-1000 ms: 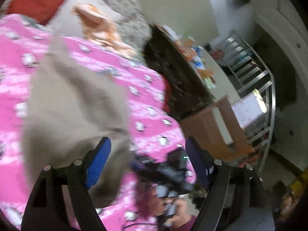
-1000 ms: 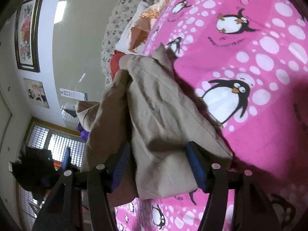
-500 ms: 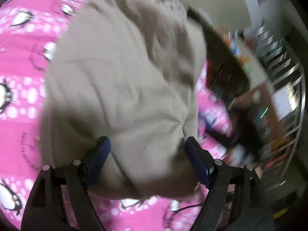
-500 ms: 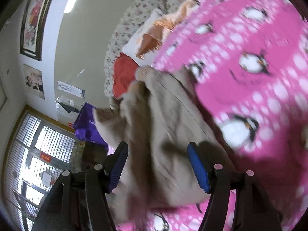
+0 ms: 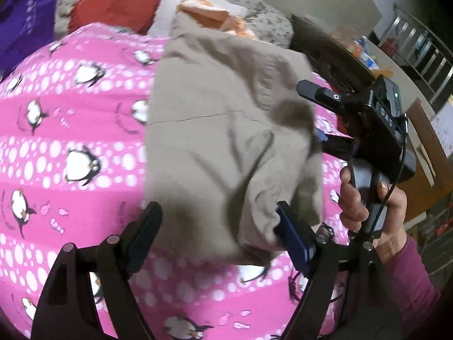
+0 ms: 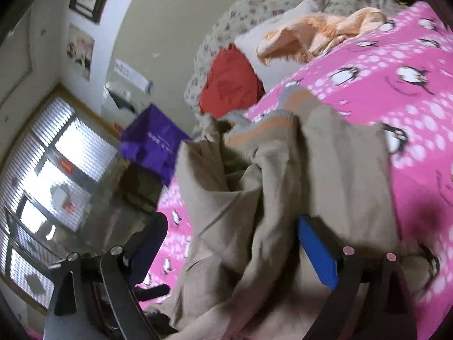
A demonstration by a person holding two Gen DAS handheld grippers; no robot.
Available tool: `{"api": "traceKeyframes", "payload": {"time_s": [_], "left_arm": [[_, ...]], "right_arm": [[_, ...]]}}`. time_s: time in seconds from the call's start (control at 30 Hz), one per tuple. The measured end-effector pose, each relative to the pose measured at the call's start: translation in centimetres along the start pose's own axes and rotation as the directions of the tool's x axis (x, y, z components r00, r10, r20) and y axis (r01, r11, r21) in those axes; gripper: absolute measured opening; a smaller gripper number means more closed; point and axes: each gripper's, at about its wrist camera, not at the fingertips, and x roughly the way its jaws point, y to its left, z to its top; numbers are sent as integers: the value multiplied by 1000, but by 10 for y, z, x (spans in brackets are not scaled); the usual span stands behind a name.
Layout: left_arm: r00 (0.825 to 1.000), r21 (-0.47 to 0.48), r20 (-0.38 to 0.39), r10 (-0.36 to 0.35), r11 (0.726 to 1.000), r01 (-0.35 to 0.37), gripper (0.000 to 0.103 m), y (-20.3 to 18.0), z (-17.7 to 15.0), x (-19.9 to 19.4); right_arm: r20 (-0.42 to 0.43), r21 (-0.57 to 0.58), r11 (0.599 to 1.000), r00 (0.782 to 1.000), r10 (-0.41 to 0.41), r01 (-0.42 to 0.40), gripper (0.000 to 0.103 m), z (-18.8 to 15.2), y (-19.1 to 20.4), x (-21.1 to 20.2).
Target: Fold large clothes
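The beige garment [image 5: 226,141] lay bunched across the middle of the pink bed [image 5: 70,141], the left gripper [image 5: 218,226] straddling its near edge with fingers apart and unclamped (the right gripper [image 6: 235,246] was opening), so flattening before the next fold seemed wise.

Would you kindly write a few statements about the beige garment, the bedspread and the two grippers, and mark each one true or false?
1. The beige garment lies on a pink penguin bedspread. True.
2. A red cushion sits beyond the garment. True.
3. The garment is dark blue. False: it is beige.
4. The right gripper is clamped shut. False: its jaws are opening, with cloth between them.
5. The left gripper is clamped shut. False: it stands wide over the garment.
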Motion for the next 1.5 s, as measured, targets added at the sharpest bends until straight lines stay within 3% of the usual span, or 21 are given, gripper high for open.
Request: {"api": "traceKeyframes", "payload": {"time_s": [0.03,0.1,0.13,0.17,0.37,0.47,0.5,0.53,0.6,0.67,0.73,0.8,0.87,0.9,1.2,1.23,1.27,1.33,1.43,1.5], "left_arm": [[1000,-29,-4,-10,1000,10,81,6,-3,-1],[999,-91,-5,-53,995,52,81,9,0,1],[997,-107,5,-82,991,83,81,10,0,-2],[995,-108,17,-96,989,97,81,10,1,-3],[998,-77,44,-47,996,50,81,13,7,-8],[999,-57,23,25,998,-24,81,12,10,6],[1000,-61,15,26,998,-26,81,13,10,11],[1000,-67,10,23,998,-22,81,11,14,16],[999,-69,-2,33,997,-33,81,8,15,23],[999,-60,-5,44,997,-45,81,7,16,26],[999,-54,-9,42,998,-43,81,5,16,29],[999,-47,-13,47,998,-48,81,3,18,32],[999,-31,-9,51,998,-51,81,-2,18,33],[998,-24,-8,57,998,-57,81,-4,17,34],[997,-20,-5,81,997,-81,81,-10,18,31],[997,-20,-4,83,996,-83,81,-11,18,30],[996,-19,-5,84,996,-84,81,-13,19,29],[996,-13,-12,84,996,-84,81,-16,20,29],[996,-1,-10,85,996,-85,81,-17,18,29],[996,-1,-18,83,997,-83,83,-17,15,34]], "right_arm": [[-14,-10,1000,1000,-19,19,92,1,2,6],[-22,-52,996,997,-77,76,65,5,8,21],[-15,-78,991,993,-113,112,24,6,11,24],[-9,-112,982,988,-156,154,9,8,16,27],[125,-85,979,977,-173,184,7,27,19,-10],[140,-81,934,932,-334,347,7,36,-2,-12],[128,-74,911,910,-395,405,7,36,-15,-8],[108,-38,908,905,-412,418,7,35,-27,-6],[71,36,924,921,-383,381,8,33,-45,-6],[71,79,929,927,-368,363,27,29,-48,-18],[85,91,920,917,-390,382,35,29,-40,-35],[85,90,929,927,-366,359,45,26,-32,-51],[60,74,946,945,-320,316,71,17,-17,-64],[41,53,948,948,-315,313,75,10,-8,-68],[-40,-72,973,974,-222,218,75,-41,43,-66],[-53,-82,974,975,-216,212,72,-46,43,-62],[-76,-105,968,969,-237,228,56,-50,43,-55],[-108,-179,936,940,-324,302,9,-55,39,-44],[-51,-180,904,914,-402,387,6,-55,23,-57],[-27,-164,866,876,-482,472,0,-55,2,-64]]}}
